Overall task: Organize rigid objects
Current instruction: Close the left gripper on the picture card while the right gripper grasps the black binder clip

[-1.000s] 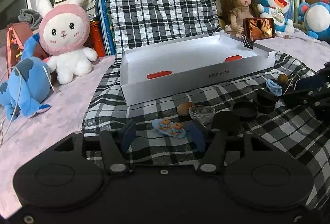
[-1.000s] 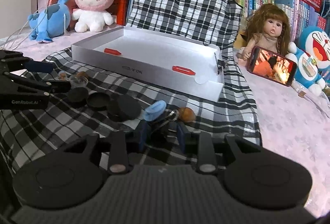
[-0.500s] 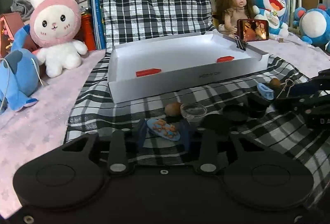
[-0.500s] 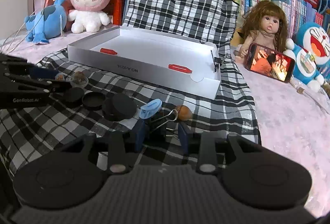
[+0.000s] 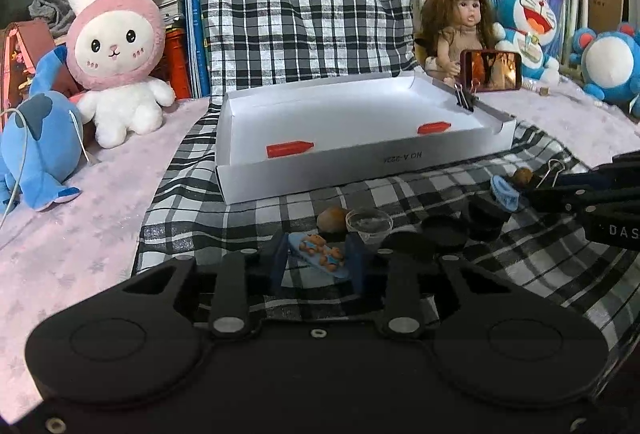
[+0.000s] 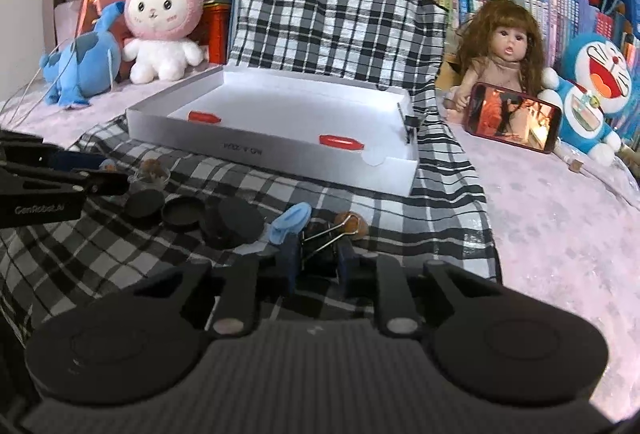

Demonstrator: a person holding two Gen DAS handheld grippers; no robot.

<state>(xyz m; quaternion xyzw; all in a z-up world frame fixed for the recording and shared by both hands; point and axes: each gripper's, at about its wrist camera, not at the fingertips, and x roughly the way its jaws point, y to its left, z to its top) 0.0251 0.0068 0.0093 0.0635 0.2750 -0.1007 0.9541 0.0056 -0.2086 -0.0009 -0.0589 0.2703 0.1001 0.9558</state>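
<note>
Bear trinket (image 5: 322, 256) between left hand-held gripper (image 5: 318, 261) fingers

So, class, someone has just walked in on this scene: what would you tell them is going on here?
A person is tidying small items off a checked cloth, a two-finger gripper in each hand. The left gripper is closed around a small blue plaque with two bears. The right gripper is closed around a black binder clip. Both items are low over the cloth. The open white box behind holds two red pieces, with another clip on its edge. Black lids, a clear cup and brown nuts are not yet collected.
</note>
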